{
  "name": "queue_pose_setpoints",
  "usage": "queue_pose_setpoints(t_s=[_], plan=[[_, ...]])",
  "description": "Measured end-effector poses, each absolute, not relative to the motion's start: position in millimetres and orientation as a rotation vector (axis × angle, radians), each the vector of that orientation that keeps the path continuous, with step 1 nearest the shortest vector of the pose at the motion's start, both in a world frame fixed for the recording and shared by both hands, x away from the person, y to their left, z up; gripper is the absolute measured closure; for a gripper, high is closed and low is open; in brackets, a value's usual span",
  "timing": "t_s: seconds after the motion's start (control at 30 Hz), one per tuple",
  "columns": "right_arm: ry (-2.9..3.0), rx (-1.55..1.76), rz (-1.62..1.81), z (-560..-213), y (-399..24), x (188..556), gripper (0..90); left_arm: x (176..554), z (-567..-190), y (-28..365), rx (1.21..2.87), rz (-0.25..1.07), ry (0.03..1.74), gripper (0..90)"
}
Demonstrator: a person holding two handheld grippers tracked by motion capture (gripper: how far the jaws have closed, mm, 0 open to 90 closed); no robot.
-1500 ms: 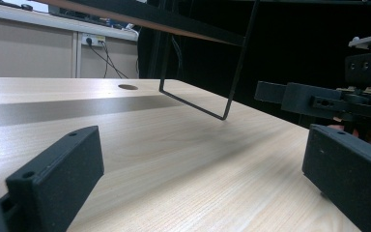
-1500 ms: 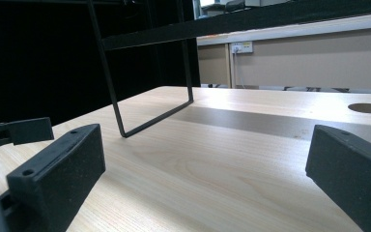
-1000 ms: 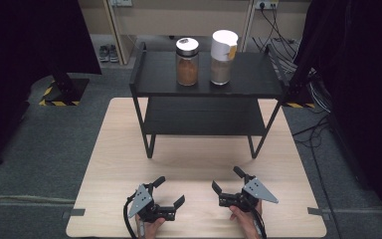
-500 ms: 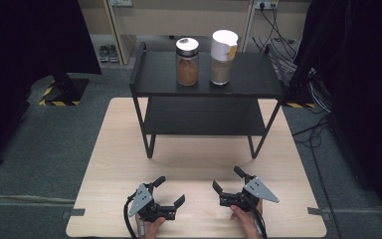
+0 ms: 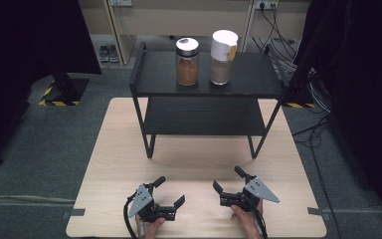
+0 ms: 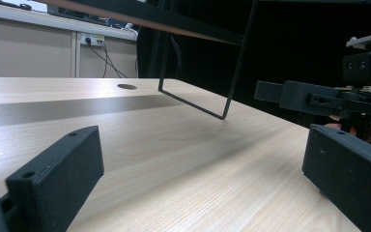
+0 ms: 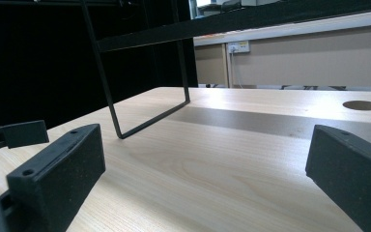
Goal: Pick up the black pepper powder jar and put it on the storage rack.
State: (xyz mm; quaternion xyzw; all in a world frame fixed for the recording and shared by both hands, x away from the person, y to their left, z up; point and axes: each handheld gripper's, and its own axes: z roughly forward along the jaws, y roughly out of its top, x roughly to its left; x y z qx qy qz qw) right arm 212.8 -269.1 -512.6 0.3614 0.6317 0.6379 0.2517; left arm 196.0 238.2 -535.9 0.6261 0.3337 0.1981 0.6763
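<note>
Two hand-held grippers rest low over the near edge of a light wooden table (image 5: 119,144). My left gripper (image 5: 170,191) stands open, its jaws wide apart with nothing between them (image 6: 198,179). My right gripper (image 5: 227,179) is open too, also holding nothing (image 7: 203,174). They point toward each other, a short gap apart. A black two-tier shelf (image 5: 253,79) stands at the far half of the table. On its top tier sit a glass jar of brown powder with a dark lid (image 5: 187,61) and a taller jar with a white lid (image 5: 223,57).
The shelf's thin leg frames (image 6: 222,92) (image 7: 121,121) reach the table in front of both grippers. A round hole (image 7: 362,105) is cut in the tabletop. Grey carpet, cables and dark curtains surround the table.
</note>
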Motion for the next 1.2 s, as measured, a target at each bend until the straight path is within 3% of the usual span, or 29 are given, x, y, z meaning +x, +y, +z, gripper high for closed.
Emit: queue_pose_setpoints(t_s=[1.2], plan=[[1.705, 1.005, 1.749, -514.3, -272.1, 214.1, 0.7, 195.9, -535.4, 237.9, 1.412, 0.448, 0.749, 0.2]])
